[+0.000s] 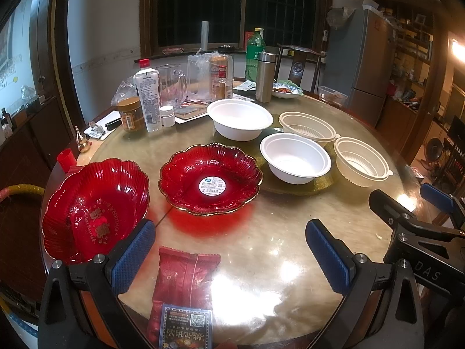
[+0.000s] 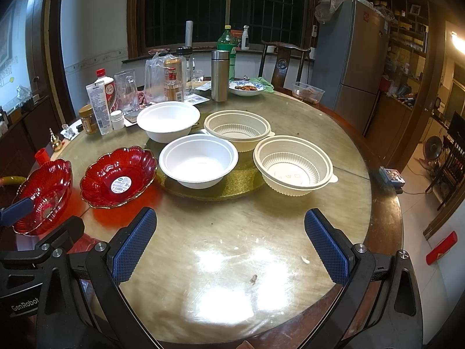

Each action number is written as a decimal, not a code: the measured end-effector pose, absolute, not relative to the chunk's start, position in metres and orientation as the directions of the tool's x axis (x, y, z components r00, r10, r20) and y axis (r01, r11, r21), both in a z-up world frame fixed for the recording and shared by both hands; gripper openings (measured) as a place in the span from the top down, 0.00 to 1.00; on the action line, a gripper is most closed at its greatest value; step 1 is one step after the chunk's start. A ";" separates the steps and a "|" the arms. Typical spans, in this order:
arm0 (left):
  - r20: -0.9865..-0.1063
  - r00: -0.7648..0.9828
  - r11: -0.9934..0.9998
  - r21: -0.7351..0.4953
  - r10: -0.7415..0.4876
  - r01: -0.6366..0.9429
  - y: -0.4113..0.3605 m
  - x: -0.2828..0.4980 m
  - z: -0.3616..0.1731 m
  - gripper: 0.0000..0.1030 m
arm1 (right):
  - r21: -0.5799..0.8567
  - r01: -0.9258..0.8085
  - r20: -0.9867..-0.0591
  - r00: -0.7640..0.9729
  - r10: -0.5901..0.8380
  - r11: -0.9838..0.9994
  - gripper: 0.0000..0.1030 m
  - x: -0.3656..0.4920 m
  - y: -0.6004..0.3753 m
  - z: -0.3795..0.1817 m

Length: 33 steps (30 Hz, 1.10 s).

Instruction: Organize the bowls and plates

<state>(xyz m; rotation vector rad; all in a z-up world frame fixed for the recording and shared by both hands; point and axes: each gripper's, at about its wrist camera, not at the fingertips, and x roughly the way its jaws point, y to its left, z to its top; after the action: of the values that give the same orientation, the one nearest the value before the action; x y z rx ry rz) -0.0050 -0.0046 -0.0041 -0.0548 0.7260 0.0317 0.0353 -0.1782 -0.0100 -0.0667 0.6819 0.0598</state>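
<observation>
Round counter (image 2: 290,232): gold turntable (image 2: 226,189) at centre carries two white bowls (image 2: 198,160), (image 2: 167,120). Two cream ribbed bowls (image 2: 293,164), (image 2: 238,129) sit toward the right edge. Two red scalloped dishes (image 1: 210,177), (image 1: 96,206) near the left edge, the leftmost tilted. Left claw (image 1: 229,256) wide open, holding nothing, left pad just beside the tilted dish. Right claw (image 2: 229,244) wide open, empty, over bare counter at the near edge.

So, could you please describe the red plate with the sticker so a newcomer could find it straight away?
On the round table, left of the gold turntable carrying white bowls, sit two scalloped red plates. It is the red plate nearer the turntable; only it has a round white sticker at its centre.
</observation>
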 end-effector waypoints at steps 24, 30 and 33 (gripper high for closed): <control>-0.719 0.673 0.835 -0.257 0.171 -0.487 0.221 -0.055 -0.009 0.00 | 0.526 -0.443 -0.700 0.258 0.665 0.726 0.10 0.091 0.004 -0.050; -0.772 0.630 0.808 -0.314 0.088 -0.498 0.243 -0.033 -0.031 0.00 | 0.651 -0.318 -0.689 0.135 0.712 0.690 0.33 0.118 0.034 -0.080; -0.783 0.618 0.805 -0.324 0.066 -0.497 0.248 -0.021 -0.040 0.01 | 0.660 -0.261 -0.702 0.118 0.702 0.704 0.37 0.126 0.039 -0.094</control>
<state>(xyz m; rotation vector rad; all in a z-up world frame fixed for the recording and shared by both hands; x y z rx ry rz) -0.0212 0.2483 -0.0397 -0.5574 0.8507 0.3439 0.1256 0.0387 -0.0941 0.4241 1.2689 0.7359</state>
